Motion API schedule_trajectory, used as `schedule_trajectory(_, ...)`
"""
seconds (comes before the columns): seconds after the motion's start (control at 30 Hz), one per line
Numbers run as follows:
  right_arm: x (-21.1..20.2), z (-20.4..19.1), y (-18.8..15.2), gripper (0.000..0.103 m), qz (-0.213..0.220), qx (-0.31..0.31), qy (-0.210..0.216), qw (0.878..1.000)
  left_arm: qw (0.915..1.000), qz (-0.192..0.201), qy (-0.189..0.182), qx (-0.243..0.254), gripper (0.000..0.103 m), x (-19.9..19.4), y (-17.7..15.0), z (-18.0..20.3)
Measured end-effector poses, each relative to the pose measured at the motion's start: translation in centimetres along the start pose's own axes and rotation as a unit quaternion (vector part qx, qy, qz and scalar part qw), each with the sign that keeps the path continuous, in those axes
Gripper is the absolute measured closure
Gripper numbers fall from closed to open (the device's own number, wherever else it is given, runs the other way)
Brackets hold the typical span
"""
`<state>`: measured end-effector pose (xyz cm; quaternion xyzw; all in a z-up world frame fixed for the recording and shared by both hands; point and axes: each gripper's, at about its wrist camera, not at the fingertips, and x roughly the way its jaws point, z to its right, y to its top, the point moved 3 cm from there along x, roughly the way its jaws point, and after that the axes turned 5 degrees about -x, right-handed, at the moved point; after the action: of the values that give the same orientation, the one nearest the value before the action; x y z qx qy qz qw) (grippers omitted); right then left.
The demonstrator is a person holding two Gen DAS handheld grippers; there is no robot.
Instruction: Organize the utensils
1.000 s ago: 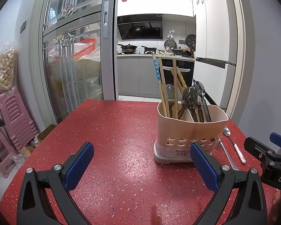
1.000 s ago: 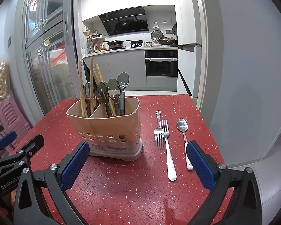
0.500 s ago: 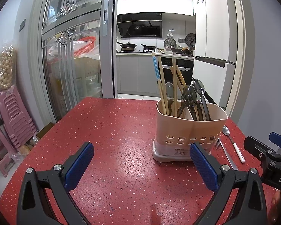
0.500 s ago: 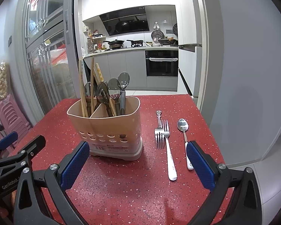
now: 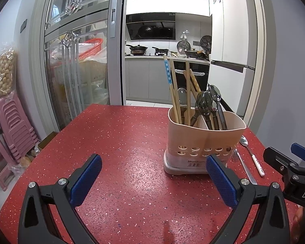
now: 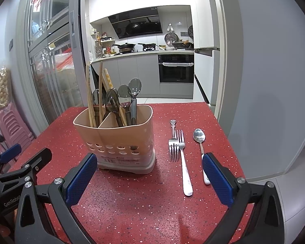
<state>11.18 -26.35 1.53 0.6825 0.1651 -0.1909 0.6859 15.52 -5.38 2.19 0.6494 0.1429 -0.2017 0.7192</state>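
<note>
A beige two-compartment utensil holder [image 6: 120, 142] stands on the red speckled table [image 6: 144, 207]. It holds several chopsticks [image 6: 90, 99] on the left side and dark spoons [image 6: 125, 97] on the right. Two forks [image 6: 180, 154] and a white-handled spoon [image 6: 200, 142] lie flat on the table right of the holder. My right gripper [image 6: 149, 179] is open and empty, low over the table in front of them. My left gripper [image 5: 152, 178] is open and empty, left of the holder [image 5: 203, 142]. The forks [image 5: 241, 162] and spoon [image 5: 251, 154] show behind the holder there.
The table's right edge [image 6: 231, 142] drops to a grey floor beside a wall. Pink stools [image 5: 12, 126] are stacked left of the table. A glass sliding door [image 5: 79, 61] and a kitchen [image 5: 162, 65] lie beyond the far edge.
Both grippers have barely shifted; the holder sits slightly lower in the left view. Nothing was picked up or let go.
</note>
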Motion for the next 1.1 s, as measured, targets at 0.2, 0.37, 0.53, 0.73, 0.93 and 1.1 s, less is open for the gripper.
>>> schedule_trajectory(0.2,0.02,-0.03,0.0,0.0,0.0,0.001,0.0,1.0,1.0,-0.001,-0.001,0.0,0.0,0.01,0.03,0.0)
schedule_trajectory(0.37,0.01,-0.02,-0.02,0.0,0.001,0.0,0.0,1.0,1.0,-0.003,-0.004,-0.004,0.0,0.06,0.06,0.03)
schedule_trajectory(0.53,0.01,-0.02,-0.01,0.0,0.0,0.001,0.0,1.0,1.0,-0.003,-0.003,-0.001,0.0,0.05,0.09,0.01)
schedule_trajectory(0.73,0.0,-0.06,-0.01,0.0,0.001,0.0,0.001,1.0,1.0,-0.004,-0.002,-0.001,0.0,0.04,0.09,0.02)
schedule_trajectory(0.93,-0.02,-0.08,-0.01,0.0,0.001,0.0,0.0,1.0,1.0,-0.006,-0.001,-0.002,0.0,0.12,0.06,-0.09)
schedule_trajectory(1.1,0.02,-0.1,-0.03,0.0,0.001,0.001,0.0,1.0,1.0,-0.007,0.0,-0.002,0.0,0.1,0.05,-0.18)
